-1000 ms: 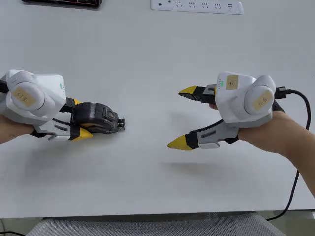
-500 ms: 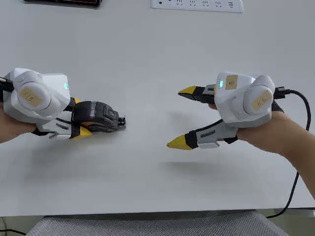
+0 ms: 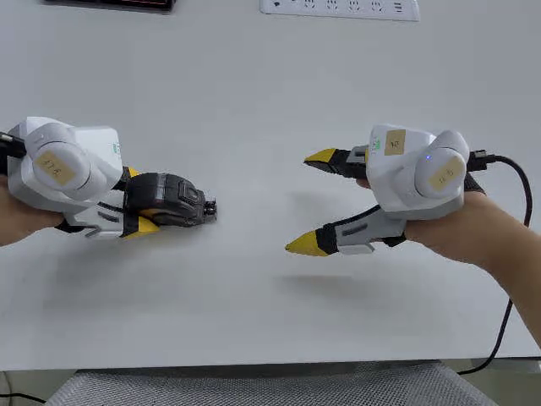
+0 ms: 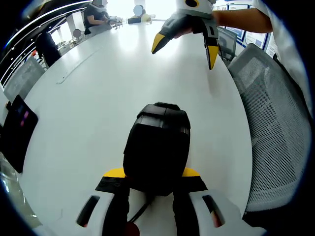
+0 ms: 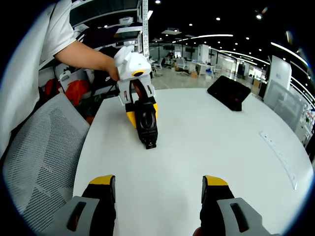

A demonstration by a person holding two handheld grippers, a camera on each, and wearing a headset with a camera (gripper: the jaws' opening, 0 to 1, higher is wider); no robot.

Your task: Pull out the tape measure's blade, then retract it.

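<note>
My left gripper [image 3: 138,201] is clenched on the black tape measure [image 3: 173,200], one yellow-tipped jaw on each side of its case. The tape measure rests on the white table [image 3: 254,93], at the left, with its front end toward my right gripper [image 3: 310,202]. The right gripper has its jaws spread wide and grasps nothing; it is well apart from the tape measure

On our white worktop [image 3: 254,93] the black tape measure [image 3: 169,200] rests between the jaws of the left tool [image 3: 138,201]; a white power strip [image 3: 338,8] lies well beyond the right tool [image 3: 308,201], a dark flat device [image 3: 110,3] beyond the left.
</note>
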